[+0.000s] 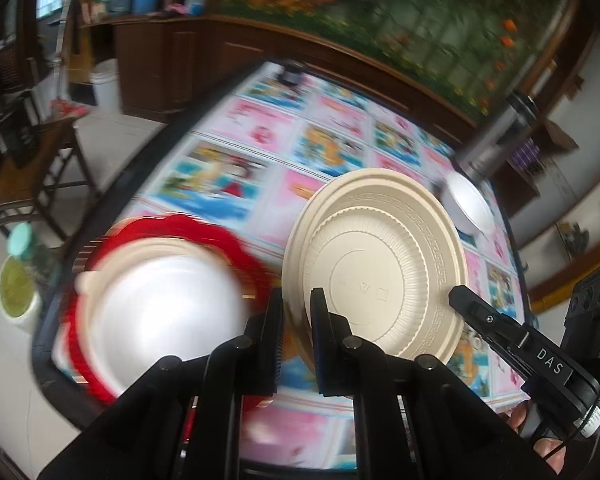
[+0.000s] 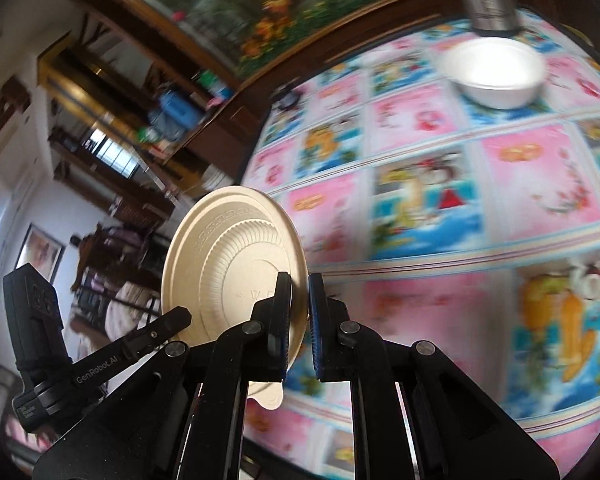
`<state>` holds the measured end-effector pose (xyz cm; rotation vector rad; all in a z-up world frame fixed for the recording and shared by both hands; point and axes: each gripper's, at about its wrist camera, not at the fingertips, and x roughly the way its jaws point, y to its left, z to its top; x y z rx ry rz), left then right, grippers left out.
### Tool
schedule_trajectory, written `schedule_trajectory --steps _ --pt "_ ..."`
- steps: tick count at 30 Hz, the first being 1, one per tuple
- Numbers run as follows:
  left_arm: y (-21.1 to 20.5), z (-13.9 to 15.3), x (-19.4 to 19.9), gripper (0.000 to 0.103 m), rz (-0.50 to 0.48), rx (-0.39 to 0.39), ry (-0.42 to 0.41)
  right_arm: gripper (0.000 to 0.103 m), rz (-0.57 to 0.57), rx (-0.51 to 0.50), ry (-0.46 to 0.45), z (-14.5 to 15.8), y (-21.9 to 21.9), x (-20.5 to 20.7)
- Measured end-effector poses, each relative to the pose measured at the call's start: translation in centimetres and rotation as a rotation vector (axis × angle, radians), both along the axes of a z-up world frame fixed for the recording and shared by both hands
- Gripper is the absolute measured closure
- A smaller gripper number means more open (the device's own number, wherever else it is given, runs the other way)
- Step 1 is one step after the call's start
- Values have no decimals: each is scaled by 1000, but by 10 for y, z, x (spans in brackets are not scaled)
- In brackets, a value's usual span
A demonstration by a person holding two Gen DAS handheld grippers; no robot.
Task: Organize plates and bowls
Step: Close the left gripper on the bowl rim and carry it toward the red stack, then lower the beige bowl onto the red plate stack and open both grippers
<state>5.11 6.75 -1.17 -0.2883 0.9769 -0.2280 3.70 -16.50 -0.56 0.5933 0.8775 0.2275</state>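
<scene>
While both grippers pinch the same beige plate (image 1: 374, 264), the step in hand is, by my judgement, the carrying of this plate toward a stack. The plate is lifted off the table, tilted almost on its edge, with its ribbed underside and a key-pattern band facing the left wrist camera. The left gripper (image 1: 296, 312) has its jaws pressed together on the rim at about 7 o'clock of the plate. The right gripper (image 2: 299, 312) is also clamped on the rim; in the left view it enters from 4 o'clock, and its tip meets the plate edge there.

At 9 o'clock from the plate, in the left view, a red scalloped plate (image 1: 216, 236) lies on the table with a white bowl (image 1: 160, 308) on it; I think this is the likely target. At 1 o'clock a second white bowl (image 1: 470, 202) stands before a steel flask (image 1: 496, 136). The next move calls for turning the plate level over its place, lowering it, and only then letting both grips go together.

The readable writing is "DAS" on the right gripper's finger, and "GenRobot.AI" on the left gripper's finger in the right view. The cartoon tablecloth (image 2: 420, 216) is too blurred to read.
</scene>
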Motion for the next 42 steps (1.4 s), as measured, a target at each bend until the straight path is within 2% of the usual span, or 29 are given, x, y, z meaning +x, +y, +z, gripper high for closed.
schedule_trajectory --steps 6,13,20,24,27,29,34,38,42 --pt "60 -3 -9 92 111 26 17 95 128 7 17 -3 70 21" --pt "94 -22 -9 92 171 44 65 95 214 -5 62 -21 122 36" --pt "100 -40 -5 91 169 43 107 95 234 -44 83 -31 135 38" --pt "103 -55 -5 89 143 42 172 95 238 -45 107 -38 135 41" --pt "107 -58 -6 88 154 75 192 95 253 -39 121 -42 138 43" --pt "109 -54 -9 85 173 130 182 94 268 -36 131 -45 141 43" --pt "121 -37 -18 55 242 209 110 94 267 -43 130 -48 142 44" --pt "131 -26 -24 50 292 201 64 94 255 -31 119 -46 132 43" --pt "121 -22 -22 45 277 189 48 94 221 4 73 -42 112 40"
